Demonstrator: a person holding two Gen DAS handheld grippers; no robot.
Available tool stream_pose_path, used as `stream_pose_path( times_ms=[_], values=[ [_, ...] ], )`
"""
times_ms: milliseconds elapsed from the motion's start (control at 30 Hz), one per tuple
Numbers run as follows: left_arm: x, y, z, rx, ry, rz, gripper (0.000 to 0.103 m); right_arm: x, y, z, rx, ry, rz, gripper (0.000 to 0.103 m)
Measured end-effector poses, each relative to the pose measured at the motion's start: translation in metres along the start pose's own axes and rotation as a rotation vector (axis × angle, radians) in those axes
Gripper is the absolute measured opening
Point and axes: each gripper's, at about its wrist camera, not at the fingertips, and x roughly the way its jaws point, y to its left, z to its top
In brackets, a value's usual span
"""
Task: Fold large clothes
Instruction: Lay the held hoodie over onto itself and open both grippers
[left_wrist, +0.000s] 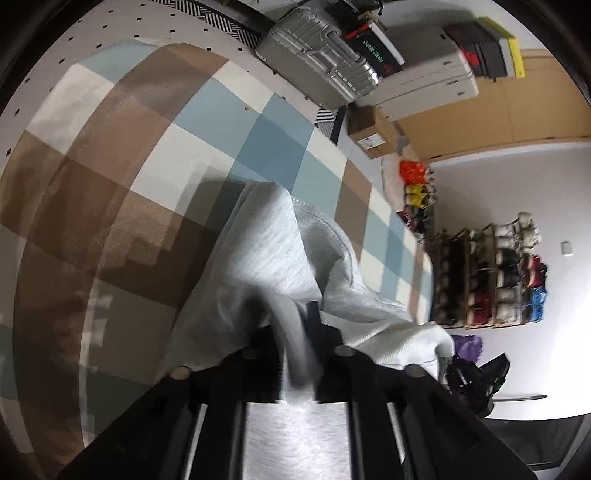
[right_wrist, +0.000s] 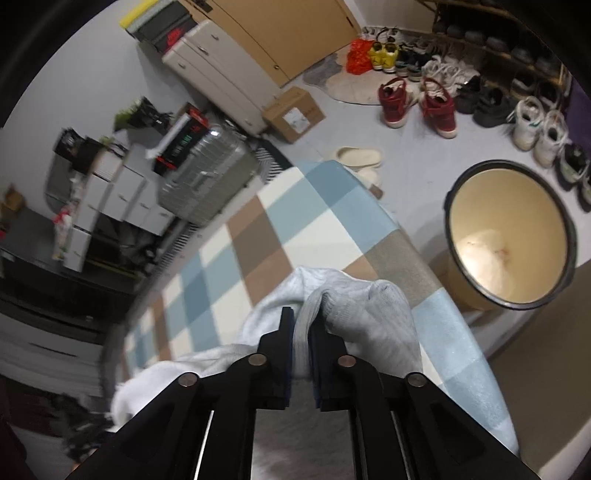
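**Entry: pale grey garment, held at two points over a checked blanket**

Left claw (left_wrist: 295, 332): pitched steeply downward over the blanket (left_wrist: 155, 155). Jaws stand a narrow gap apart with a rolled band of the grey garment (left_wrist: 269, 251) running between them; the picture is blurred here, so whether the pads press the cloth or have slackened cannot be told. From this claw the cloth spreads forward and to the right, one stitched hem curving away across the blue and brown squares.

Garment, position: bunched on the near part of the blanket, directly ahead of and under both claws, touching the blanket along its lower folds. It is not yet laid flat. Its long axis appears to run from one claw to the other, though neither view shows the full span.

Right claw (right_wrist: 301, 325): likewise tilted steeply down. Jaws narrowly parted, a ribbed fold of the garment (right_wrist: 365, 321) lying in the gap, seemingly a cuff or waistband; the fold fills the gap and touches both pads, so it reads as held. Loose cloth trails left and toward the camera.

Judgement: each claw sits on its own end of the cloth, neither nearer than the other; the next move depends on drawing the two ends apart along that axis to spread the piece.

Surroundings, right: a round tub (right_wrist: 509, 236) on the floor beside the blanket's edge, shoes (right_wrist: 417, 99) beyond.
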Motion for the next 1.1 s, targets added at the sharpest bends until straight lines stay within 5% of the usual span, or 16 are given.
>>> stream_pose_path(
  times_ms=[67, 100, 133, 200, 500, 700, 767, 833, 867, 933, 1100],
  values=[
    [-0.024, 0.003, -0.004, -0.001, -0.069, 0.011, 0.073, -0.032, -0.003, -0.001, 0.005, -0.092, 0.044, 0.051],
    [-0.039, 0.005, -0.007, -0.003, -0.111, 0.016, 0.084, -0.044, -0.002, -0.003, 0.005, -0.127, 0.049, 0.080],
    [-0.057, 0.007, -0.014, 0.004, -0.153, 0.018, 0.086, -0.061, -0.003, -0.009, -0.008, -0.175, 0.057, 0.088],
    [-0.072, 0.014, -0.025, 0.026, -0.176, 0.017, 0.086, -0.080, -0.001, -0.024, -0.071, -0.181, 0.066, 0.088],
    [-0.076, 0.048, -0.113, 0.196, -0.020, 0.210, 0.086, -0.121, -0.022, -0.141, -0.414, -0.059, -0.086, 0.088],
    [-0.053, 0.077, -0.146, 0.129, 0.094, 0.147, 0.086, -0.100, -0.058, -0.171, -0.362, 0.063, -0.063, 0.088],
    [-0.050, 0.077, -0.153, 0.136, 0.097, 0.141, 0.085, -0.091, -0.061, -0.172, -0.328, 0.076, -0.045, 0.083],
    [-0.051, 0.070, -0.157, 0.190, 0.061, 0.159, 0.082, -0.088, -0.056, -0.172, -0.319, 0.066, -0.001, 0.056],
    [-0.052, 0.067, -0.160, 0.224, 0.043, 0.170, 0.060, -0.087, -0.053, -0.170, -0.323, 0.058, -0.016, 0.052],
    [-0.049, 0.064, -0.166, 0.271, 0.042, 0.256, 0.024, -0.088, -0.049, -0.170, -0.344, 0.034, -0.023, 0.022],
    [-0.063, 0.066, -0.186, 0.284, 0.047, 0.288, 0.012, -0.112, -0.045, -0.185, -0.403, -0.096, -0.064, 0.008]
  ],
)
